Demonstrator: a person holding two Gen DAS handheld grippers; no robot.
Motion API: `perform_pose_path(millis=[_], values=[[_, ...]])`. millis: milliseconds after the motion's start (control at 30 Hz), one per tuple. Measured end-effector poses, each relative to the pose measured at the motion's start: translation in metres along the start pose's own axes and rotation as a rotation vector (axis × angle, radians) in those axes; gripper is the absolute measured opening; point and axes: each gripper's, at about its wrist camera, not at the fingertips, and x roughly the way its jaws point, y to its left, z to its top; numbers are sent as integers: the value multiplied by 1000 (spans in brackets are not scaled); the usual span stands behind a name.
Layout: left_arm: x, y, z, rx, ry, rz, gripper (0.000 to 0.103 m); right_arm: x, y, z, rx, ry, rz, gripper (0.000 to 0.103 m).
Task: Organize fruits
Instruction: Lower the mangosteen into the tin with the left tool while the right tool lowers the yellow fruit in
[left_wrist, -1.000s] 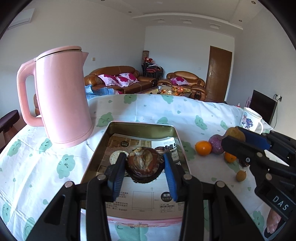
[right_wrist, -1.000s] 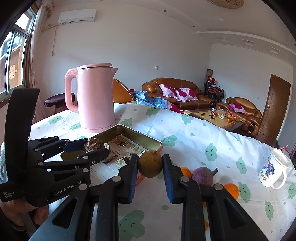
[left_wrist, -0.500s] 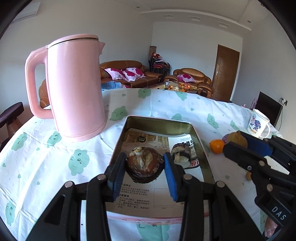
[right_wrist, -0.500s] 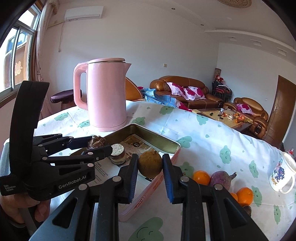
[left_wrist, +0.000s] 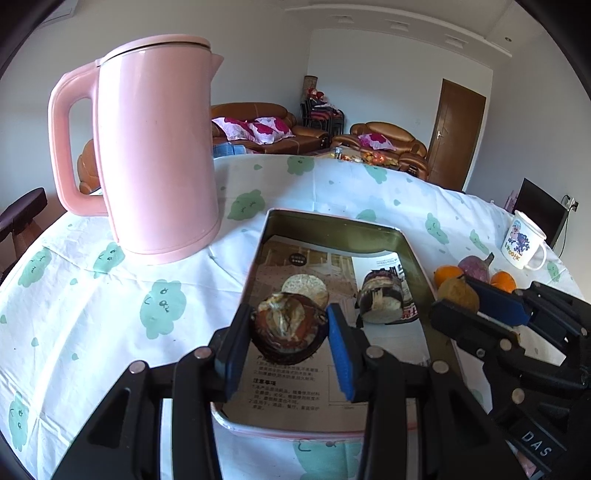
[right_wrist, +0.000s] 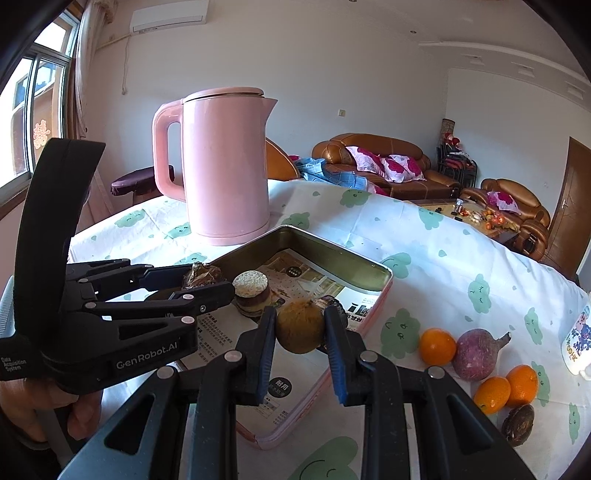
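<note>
My left gripper is shut on a dark brown scaly fruit, held over the near half of the metal tray. My right gripper is shut on a round brown fuzzy fruit above the tray's right rim. In the left wrist view that gripper comes in from the right with the fuzzy fruit. Two cut fruit pieces lie on the paper inside the tray. Oranges and a purple fruit lie on the cloth to the right.
A tall pink kettle stands just left of the tray's far end. A printed white mug stands at the far right of the table. A dark passion fruit lies by two oranges. A hand holds the left gripper.
Both grippers have moved forward and slightly down, from the loose fruit toward the tray, each keeping its fruit. The kettle now looms larger, and the cut pieces in the tray have come into view.
</note>
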Motion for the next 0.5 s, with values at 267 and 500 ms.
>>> perform_pose_path(millis=[267,500], values=[[4,1,0,5,14,2,42,10,6,-2,-12,32,15,28],[5,2,0,7,14,2,42,15,6,-4,-8,47,15,28]])
